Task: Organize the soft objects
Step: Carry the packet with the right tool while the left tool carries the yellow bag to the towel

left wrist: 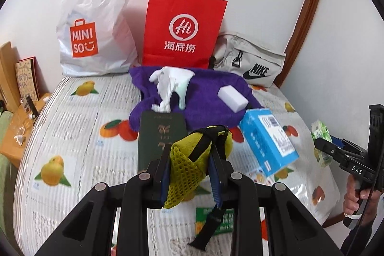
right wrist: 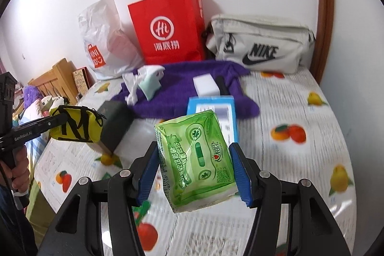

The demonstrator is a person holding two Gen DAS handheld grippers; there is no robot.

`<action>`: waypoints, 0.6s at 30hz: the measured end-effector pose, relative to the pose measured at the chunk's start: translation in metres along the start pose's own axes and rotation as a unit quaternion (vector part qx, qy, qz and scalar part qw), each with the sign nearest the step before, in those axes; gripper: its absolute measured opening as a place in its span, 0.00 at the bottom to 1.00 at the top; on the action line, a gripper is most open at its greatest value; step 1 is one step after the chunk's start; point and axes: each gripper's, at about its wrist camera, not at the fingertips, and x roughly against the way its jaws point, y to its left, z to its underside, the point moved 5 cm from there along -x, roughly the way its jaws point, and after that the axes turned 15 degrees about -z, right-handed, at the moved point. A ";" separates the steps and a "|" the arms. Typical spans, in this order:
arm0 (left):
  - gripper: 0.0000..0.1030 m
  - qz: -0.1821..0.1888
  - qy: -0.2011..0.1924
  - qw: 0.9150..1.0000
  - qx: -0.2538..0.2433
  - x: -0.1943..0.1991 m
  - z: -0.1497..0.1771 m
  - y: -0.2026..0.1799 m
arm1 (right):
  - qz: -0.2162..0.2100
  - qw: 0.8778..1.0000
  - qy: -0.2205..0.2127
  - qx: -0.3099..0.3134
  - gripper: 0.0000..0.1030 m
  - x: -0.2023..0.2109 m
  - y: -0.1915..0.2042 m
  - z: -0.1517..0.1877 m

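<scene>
My left gripper [left wrist: 189, 160] is shut on a yellow mesh pouch [left wrist: 192, 167] with black straps, held above the table; it also shows in the right wrist view [right wrist: 76, 126]. My right gripper [right wrist: 194, 160] is shut on a green tissue pack [right wrist: 196, 160], held above the table; the pack also shows at the right of the left wrist view [left wrist: 320, 136]. A purple towel [left wrist: 206, 97] lies at the back with a white glove [left wrist: 170, 83] and a white sponge block [left wrist: 232, 97] on it. A blue tissue box [left wrist: 268, 140] and a dark green booklet [left wrist: 158, 136] lie in front of it.
A white Miniso bag [left wrist: 96, 25], a red paper bag [left wrist: 184, 25] and a grey Nike bag [left wrist: 249, 61] stand against the wall. The table has a fruit-print cloth [left wrist: 72, 136]. A wooden shelf [left wrist: 14, 126] is at the left edge; a brown frame [left wrist: 309, 6] at the right.
</scene>
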 end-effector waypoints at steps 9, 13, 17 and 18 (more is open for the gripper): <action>0.26 -0.002 -0.015 1.000 -0.003 -0.021 -0.035 -0.008 | -0.007 1.000 -0.008 0.025 0.56 -0.026 -0.003 -0.048; 0.26 -0.001 -0.013 1.000 0.001 -0.035 -0.050 -0.009 | 0.000 0.999 -0.003 0.041 0.56 -0.043 -0.009 -0.068; 0.26 0.007 -0.012 1.000 0.009 -0.051 -0.063 -0.009 | 0.002 0.999 0.000 0.036 0.56 -0.064 -0.022 -0.087; 0.26 0.008 -0.011 1.000 0.010 -0.057 -0.066 -0.010 | 0.002 0.999 0.001 0.034 0.56 -0.069 -0.025 -0.092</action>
